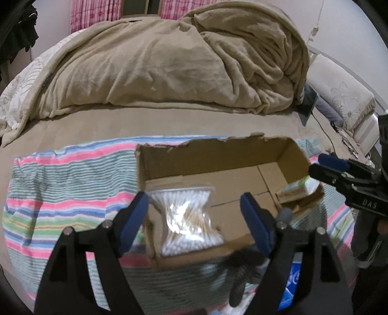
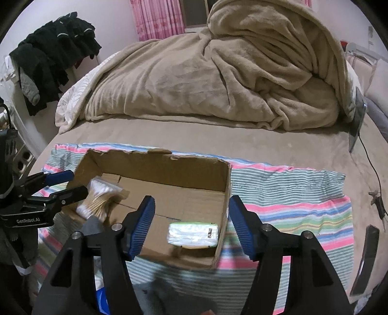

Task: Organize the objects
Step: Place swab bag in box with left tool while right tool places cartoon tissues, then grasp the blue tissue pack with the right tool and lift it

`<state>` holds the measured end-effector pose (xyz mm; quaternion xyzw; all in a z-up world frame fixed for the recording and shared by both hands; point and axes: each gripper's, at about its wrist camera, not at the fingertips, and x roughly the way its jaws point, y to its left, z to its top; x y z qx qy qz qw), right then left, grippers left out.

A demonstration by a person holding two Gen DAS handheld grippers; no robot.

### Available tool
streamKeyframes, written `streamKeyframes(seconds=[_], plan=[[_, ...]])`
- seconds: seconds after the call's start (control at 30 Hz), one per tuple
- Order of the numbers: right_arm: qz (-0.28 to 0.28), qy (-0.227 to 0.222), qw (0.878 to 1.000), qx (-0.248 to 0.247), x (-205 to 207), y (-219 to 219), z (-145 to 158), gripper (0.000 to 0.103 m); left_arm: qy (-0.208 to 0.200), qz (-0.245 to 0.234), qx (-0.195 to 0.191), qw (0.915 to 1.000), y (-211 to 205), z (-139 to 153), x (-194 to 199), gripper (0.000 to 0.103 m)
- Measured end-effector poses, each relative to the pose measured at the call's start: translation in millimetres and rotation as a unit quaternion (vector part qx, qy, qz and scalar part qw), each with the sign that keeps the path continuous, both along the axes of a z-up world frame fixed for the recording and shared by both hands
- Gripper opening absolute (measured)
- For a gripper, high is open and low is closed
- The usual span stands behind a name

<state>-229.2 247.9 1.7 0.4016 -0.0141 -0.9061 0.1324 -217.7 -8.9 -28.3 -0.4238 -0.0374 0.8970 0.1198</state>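
I see my left gripper (image 1: pixel 194 206) spread wide and holding nothing, above the bag of cotton swabs (image 1: pixel 188 218) in the cardboard box (image 1: pixel 218 150). My right gripper (image 2: pixel 191 213) is also spread, empty; the wrapped white packet (image 2: pixel 194 233) lies at 6 o'clock in the box, on the striped cloth (image 2: pixel 291 208).

Bed (image 2: pixel 218 143) with heaped tan blanket (image 2: pixel 230 72); pink curtains (image 2: pixel 157 17); dark clothes (image 2: pixel 53 53) hanging left.
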Motion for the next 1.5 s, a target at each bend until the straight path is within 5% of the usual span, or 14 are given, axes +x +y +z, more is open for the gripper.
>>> streamKeyframes(seconds=[0.73,1.5], plan=[[0.004,0.009,1.0,-0.023,90.5,-9.2,22.5,0.067,0.064,0.014,0.021,0.9977,-23.5,53.2,120.3,0.089],[0.014,-0.04,0.999,-0.027,127.7,-31.0,-26.5,0.066,0.012,0.032,0.041,0.9986,-30.2,3.7,157.3,0.089]])
